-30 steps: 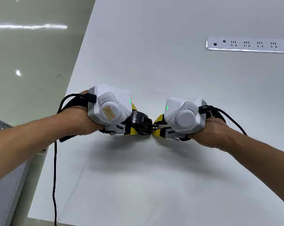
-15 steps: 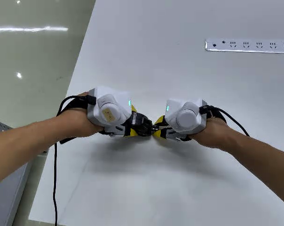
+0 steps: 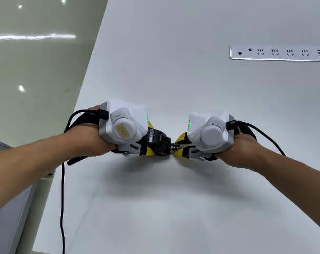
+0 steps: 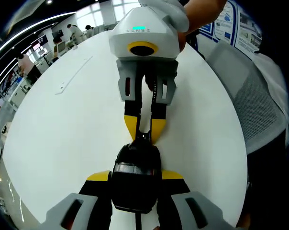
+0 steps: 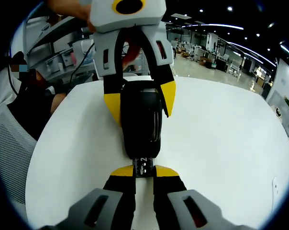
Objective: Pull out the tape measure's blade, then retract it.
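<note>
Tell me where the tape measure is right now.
In the head view the tape measure is at centre, over the white table, between the grippers: the left gripper clamps its case, and the right gripper pinches its blade.

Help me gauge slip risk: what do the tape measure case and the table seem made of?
Tape measure case: looks like black plastic, semi-gloss, by its soft highlights; possibly rubber-coated. Table: smooth matte white, likely laminate; no grain shows.

The right gripper has edged slightly away from the tape measure.
</note>
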Demonstrator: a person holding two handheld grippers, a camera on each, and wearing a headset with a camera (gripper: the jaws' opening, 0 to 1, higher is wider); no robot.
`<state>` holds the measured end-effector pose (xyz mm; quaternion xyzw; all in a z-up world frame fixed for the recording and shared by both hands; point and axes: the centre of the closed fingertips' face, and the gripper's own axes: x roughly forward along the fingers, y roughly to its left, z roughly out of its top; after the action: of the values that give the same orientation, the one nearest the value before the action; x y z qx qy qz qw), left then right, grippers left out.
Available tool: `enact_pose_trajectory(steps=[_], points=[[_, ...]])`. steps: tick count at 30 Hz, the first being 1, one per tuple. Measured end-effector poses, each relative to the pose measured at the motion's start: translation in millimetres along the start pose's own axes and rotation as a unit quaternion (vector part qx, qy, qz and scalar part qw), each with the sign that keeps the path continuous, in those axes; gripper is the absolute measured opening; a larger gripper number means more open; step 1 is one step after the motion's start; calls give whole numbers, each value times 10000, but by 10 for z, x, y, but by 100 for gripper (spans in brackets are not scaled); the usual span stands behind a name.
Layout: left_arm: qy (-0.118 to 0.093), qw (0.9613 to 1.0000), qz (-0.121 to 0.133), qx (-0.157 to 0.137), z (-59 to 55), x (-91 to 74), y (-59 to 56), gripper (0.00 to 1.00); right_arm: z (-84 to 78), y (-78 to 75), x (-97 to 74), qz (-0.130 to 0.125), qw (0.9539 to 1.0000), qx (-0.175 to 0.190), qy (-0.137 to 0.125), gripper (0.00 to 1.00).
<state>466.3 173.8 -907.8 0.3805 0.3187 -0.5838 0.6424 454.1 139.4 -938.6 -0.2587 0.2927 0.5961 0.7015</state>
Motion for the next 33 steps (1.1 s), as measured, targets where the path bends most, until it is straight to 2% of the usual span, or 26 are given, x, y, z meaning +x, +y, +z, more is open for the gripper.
enact_pose_trajectory(steps=[33], points=[[99,9999,-37,23,6,11,-15,33,-251,-3,-223,-16,9999,76,112,12]])
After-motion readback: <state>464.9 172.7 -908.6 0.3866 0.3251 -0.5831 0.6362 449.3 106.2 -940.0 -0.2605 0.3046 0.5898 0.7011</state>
